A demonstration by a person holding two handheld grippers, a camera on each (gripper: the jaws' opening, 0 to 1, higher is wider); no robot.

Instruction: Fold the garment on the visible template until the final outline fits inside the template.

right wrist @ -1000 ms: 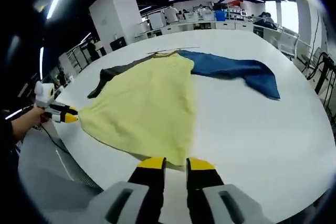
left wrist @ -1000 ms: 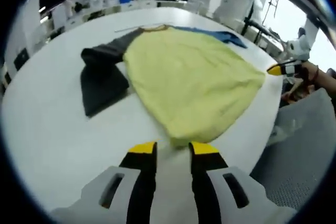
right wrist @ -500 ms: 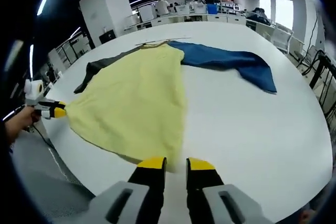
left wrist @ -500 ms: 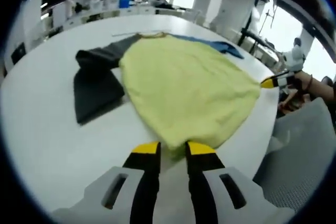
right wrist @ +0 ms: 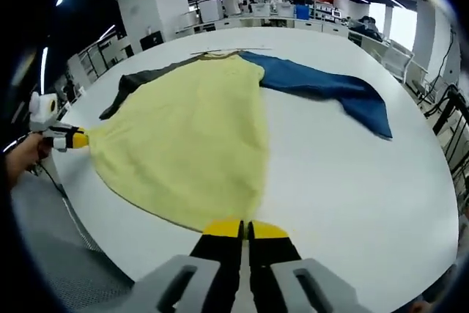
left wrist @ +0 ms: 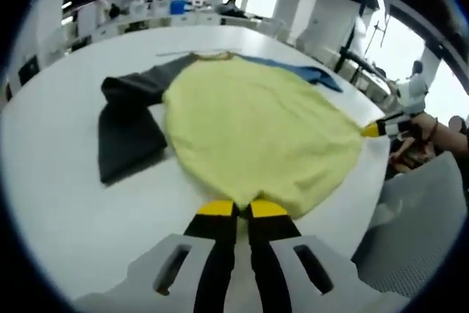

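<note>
Low opposing views across garment (left wrist: 256,130)

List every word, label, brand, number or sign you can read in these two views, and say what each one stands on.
No readable text in either view.
The garment: plain yellow body with a dark grey sleeve and a blue sleeve; no print, logo or tag shows.
The white table: no markings.
The left gripper and right gripper: yellow tips and black fingers, no lettering.
Background shelves and benches: whatever sits there is too small and blurred to read.
</note>
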